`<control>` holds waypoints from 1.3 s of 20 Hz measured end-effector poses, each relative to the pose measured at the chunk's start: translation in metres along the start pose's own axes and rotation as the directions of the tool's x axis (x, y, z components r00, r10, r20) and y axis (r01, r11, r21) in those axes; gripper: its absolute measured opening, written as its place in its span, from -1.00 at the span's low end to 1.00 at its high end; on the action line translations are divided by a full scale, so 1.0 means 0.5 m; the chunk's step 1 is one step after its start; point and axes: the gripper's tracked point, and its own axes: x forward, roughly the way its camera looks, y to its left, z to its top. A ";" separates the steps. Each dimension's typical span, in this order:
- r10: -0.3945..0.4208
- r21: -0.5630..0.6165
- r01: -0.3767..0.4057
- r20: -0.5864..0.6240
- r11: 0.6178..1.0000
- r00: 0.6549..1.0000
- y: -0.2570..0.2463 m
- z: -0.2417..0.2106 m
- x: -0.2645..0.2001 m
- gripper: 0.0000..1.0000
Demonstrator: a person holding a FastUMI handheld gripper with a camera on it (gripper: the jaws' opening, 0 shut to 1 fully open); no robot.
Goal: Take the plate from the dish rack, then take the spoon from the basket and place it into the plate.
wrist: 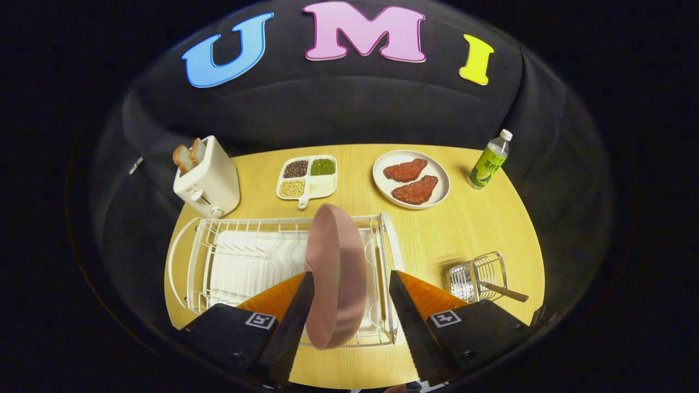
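A pink plate [336, 256] stands on edge in the right part of the white wire dish rack [203, 262]. My gripper [351, 274] is open with the plate between its fingers. The left finger [297, 311] lies against the plate's left face, while a gap remains between the plate and the right finger [407, 311]. To the right of the fingers, a small wire basket [474, 279] sits on the wooden table [480, 229]. A spoon [505, 292] lies in it, its brown handle poking out to the right.
Beyond the rack stand a cream toaster [210, 183] with bread slices, a divided dish [307, 177] of beans, a white plate [390, 164] with two pieces of meat, and a green-labelled bottle [490, 161]. Bare table lies between the rack and the basket.
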 end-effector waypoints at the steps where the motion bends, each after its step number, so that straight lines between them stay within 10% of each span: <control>1: -0.014 0.010 0.014 -0.018 1.000 1.000 -0.003 -0.002 0.015 0.59; 6: -0.082 0.085 0.087 -0.059 0.993 0.995 -0.011 0.003 0.047 -0.41; 17: -0.205 -0.212 0.202 0.008 0.956 0.979 0.006 0.083 -0.003 -0.45; 26: 0.074 0.072 -0.079 0.060 0.994 0.995 -0.028 0.038 -0.111 -0.45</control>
